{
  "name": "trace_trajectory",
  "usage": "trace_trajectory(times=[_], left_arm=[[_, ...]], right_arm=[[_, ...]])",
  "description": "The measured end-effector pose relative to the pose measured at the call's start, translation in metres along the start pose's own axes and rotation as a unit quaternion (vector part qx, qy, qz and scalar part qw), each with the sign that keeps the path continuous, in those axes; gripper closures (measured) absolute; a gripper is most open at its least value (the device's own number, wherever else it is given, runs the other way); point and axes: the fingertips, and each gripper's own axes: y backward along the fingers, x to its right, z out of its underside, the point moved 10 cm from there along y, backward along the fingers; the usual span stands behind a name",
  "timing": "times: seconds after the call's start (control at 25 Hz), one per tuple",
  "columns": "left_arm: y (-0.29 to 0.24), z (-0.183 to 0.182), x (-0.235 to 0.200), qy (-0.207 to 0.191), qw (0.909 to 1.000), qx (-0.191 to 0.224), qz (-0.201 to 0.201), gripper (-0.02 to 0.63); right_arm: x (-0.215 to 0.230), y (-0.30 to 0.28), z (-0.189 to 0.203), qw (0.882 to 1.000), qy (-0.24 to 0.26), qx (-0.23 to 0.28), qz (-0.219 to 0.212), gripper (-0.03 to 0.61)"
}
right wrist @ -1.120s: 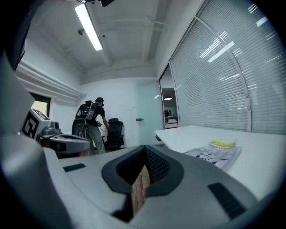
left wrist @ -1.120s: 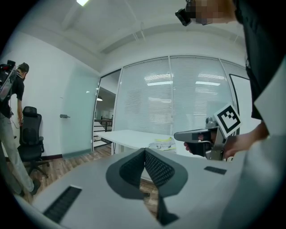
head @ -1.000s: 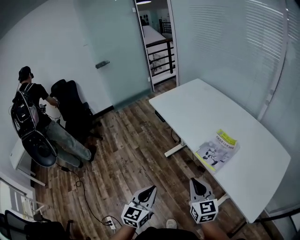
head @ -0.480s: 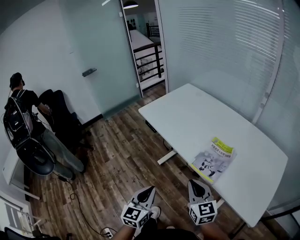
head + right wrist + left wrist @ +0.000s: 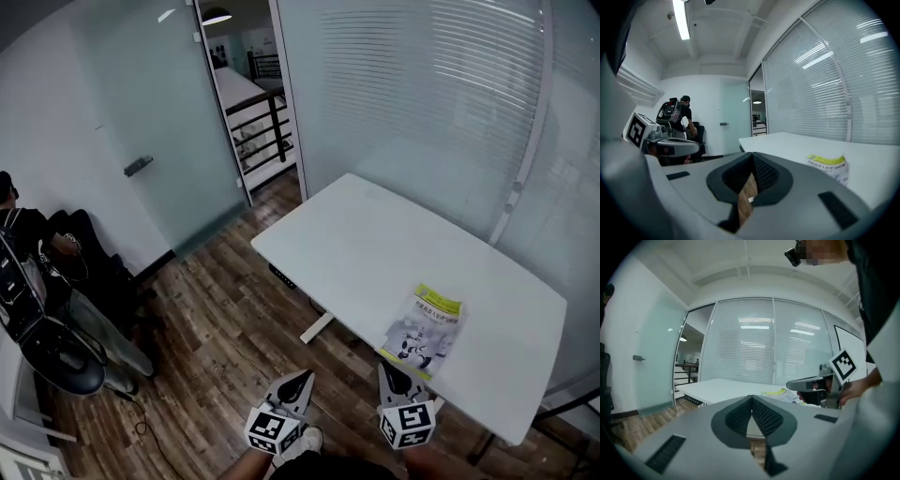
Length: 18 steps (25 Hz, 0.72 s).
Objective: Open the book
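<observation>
Your task's thing, the book [image 5: 424, 319], lies closed and flat on the white table [image 5: 375, 234]. It sits close to the table's edge nearest you, toward its right end, with the yellow-green band of its cover turned to the table's far side. Nothing touches it.

Your right gripper [image 5: 382, 367] is off the table's near edge, over the wooden floor [image 5: 225, 319], its tip just short of the corner of the book closest to you. Its jaws are pressed together with nothing between them; in the right gripper view only floor shows through the slit under the pads, and the book [image 5: 829, 164] lies on the table well off to the right of the jaws.

Your left gripper [image 5: 304, 375] is also off the table's near edge, farther from the table than the right one and apart from it. Its pads meet at the tip and pinch nothing. In the left gripper view the table stretches beyond the closed jaws, with the book [image 5: 780, 393] on it to the right.

Beyond the table's left end stands a frosted glass door [image 5: 159, 131], and a person [image 5: 28, 253] with a backpack is by the wall, well apart from the table.
</observation>
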Motion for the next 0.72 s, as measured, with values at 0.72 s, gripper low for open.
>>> trace_trajectory(times=[0.72], left_arm=[[-0.07,-0.008,-0.07,-0.004,0.9906,-0.015,0.136,0.603]], right_arm=[[0.001,-0.034,-0.005,0.987,-0.034,-0.007,0.156,0.572]])
